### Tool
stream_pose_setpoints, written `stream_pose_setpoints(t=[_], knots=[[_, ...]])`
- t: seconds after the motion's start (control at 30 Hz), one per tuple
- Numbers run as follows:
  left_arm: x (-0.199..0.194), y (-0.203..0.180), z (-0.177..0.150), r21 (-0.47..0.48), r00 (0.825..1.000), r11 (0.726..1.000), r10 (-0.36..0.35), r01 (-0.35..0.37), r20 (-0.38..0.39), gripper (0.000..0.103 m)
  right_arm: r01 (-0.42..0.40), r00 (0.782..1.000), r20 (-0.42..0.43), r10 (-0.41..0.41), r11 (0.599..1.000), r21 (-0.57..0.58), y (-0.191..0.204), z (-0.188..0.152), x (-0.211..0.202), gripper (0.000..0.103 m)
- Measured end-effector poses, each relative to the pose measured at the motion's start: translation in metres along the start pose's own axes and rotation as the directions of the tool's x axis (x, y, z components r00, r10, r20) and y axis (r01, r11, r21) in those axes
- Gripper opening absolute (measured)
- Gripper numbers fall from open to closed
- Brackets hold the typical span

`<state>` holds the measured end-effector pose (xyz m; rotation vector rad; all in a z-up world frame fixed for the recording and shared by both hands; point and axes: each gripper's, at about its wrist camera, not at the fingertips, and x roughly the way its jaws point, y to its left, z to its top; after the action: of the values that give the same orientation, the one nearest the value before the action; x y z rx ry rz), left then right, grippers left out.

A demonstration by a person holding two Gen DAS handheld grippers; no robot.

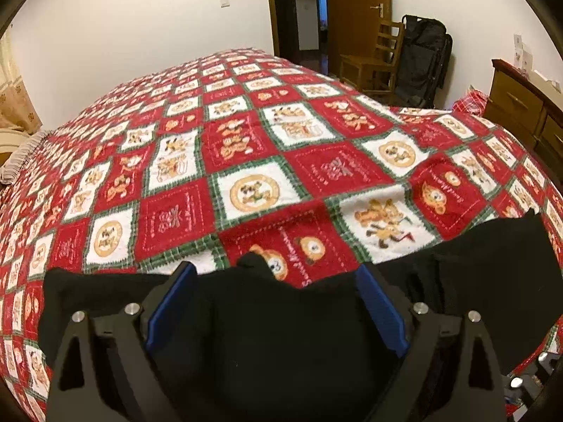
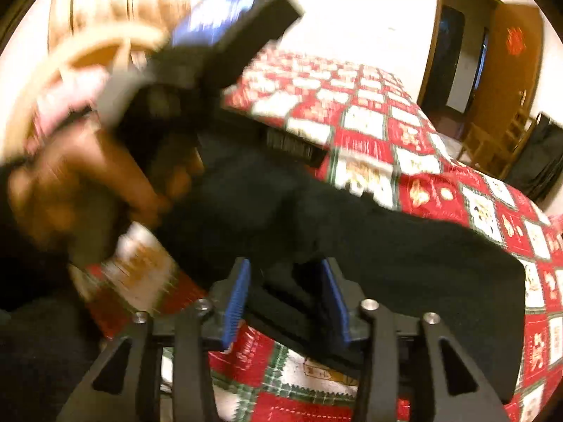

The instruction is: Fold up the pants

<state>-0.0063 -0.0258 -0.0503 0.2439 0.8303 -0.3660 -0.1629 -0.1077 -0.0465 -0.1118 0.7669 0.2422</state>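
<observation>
Pants (image 1: 281, 320), black, lie on the near edge of the bed (image 1: 246, 161); their folds are lost in shadow. The left hand-held gripper (image 1: 278, 302) stands wide apart over the cloth. The right hand-held gripper (image 2: 286, 295) straddles cloth with pads apart; whether it pinches is unclear, with motion blur at left.

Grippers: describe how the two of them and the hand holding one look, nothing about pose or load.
Both the left gripper and the right gripper are matte black, with angular linkage arms carrying triangular cut-outs and round silver pivot bolts. Each finger is lined with a blue pad; the right one's pads look ribbed. The bare hand is blurred; no cables or markings show.
</observation>
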Motion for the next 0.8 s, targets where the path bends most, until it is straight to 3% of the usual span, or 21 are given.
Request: stream_pose_setpoints(t=[0.07, 0.17, 0.27, 0.4, 0.43, 0.53, 0.6, 0.67, 0.8], knots=[[-0.004, -0.004, 0.004, 0.005, 1.0, 1.0, -0.007, 0.007, 0.013, 0.095, -0.007, 0.998, 0.058, 0.004, 0.998, 0.067, -0.02, 0.006, -0.018, 0.046], [-0.009, -0.014, 0.008, 0.02, 0.999, 0.999, -0.028, 0.028, 0.025, 0.095, 0.045, 0.994, 0.093, -0.066, 0.976, 0.213, -0.068, 0.009, -0.037, 0.046], [-0.012, -0.026, 0.01, 0.049, 0.999, 0.998, -0.044, 0.042, 0.03, 0.095, 0.12, 0.986, 0.068, -0.155, 0.924, 0.363, -0.115, 0.002, -0.045, 0.046], [-0.01, -0.032, 0.004, 0.032, 0.992, 0.991, -0.126, 0.126, -0.014, 0.095, 0.168, 0.977, 0.05, -0.208, 0.891, 0.422, -0.138, -0.004, -0.048, 0.046], [-0.008, -0.033, 0.0, 0.01, 0.982, 0.982, -0.186, 0.187, -0.044, 0.095, 0.166, 0.977, 0.049, -0.207, 0.886, 0.432, -0.137, -0.01, -0.05, 0.046], [-0.003, -0.043, -0.011, -0.04, 0.925, 0.931, -0.364, 0.362, -0.109, 0.094, 0.17, 0.977, 0.043, -0.21, 0.881, 0.442, -0.136, -0.017, -0.049, 0.046], [-0.001, -0.057, -0.016, -0.026, 0.901, 0.911, -0.411, 0.412, -0.14, 0.084, 0.175, 0.976, 0.045, -0.215, 0.884, 0.434, -0.13, -0.018, -0.046, 0.046], [0.004, -0.067, -0.02, -0.013, 0.893, 0.907, -0.417, 0.421, -0.171, 0.066, 0.185, 0.973, 0.046, -0.225, 0.887, 0.424, -0.129, -0.017, -0.042, 0.046], [0.011, -0.075, -0.021, -0.039, 0.888, 0.905, -0.424, 0.424, -0.176, 0.065, 0.285, 0.954, -0.028, -0.299, 0.872, 0.397, -0.135, -0.013, -0.03, 0.046]])
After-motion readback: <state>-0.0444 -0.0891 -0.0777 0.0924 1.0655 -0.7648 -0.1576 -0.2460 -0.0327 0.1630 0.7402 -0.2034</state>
